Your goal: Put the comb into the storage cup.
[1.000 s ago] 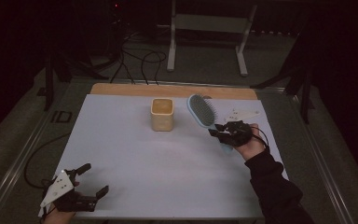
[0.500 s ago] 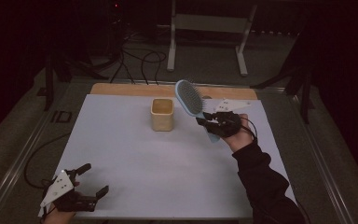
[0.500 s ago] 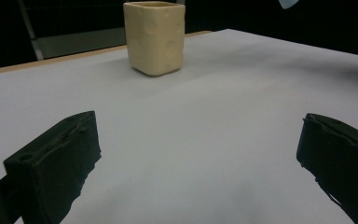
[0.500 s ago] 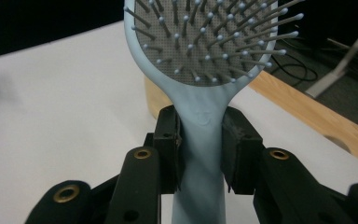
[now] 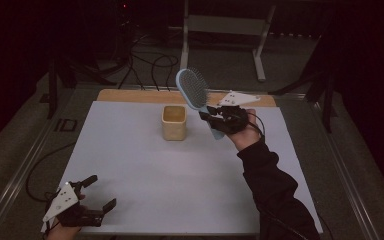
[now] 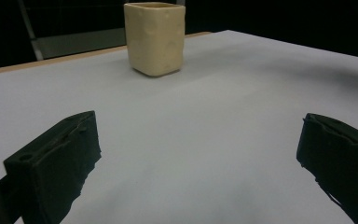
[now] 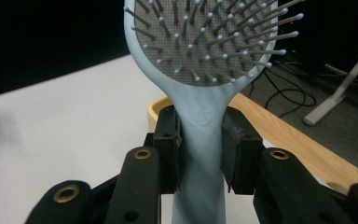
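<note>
Jaws of the left gripper (image 5: 87, 200) are standing wide apart with nothing between them, resting low at about 7 o'clock on the surface (image 5: 145, 165). Moving right, 1 cream cup (image 5: 174, 122) is sitting upright near 12 o'clock. Beside it, at roughly 1 o'clock, the right gripper (image 5: 211, 116) is clamping the handle of a pale blue hairbrush (image 5: 192, 90), lifted clear of the surface and tilted toward the cup. Judging by this, pickup is done; dropping the hairbrush into the cup is likely remaining.
</note>
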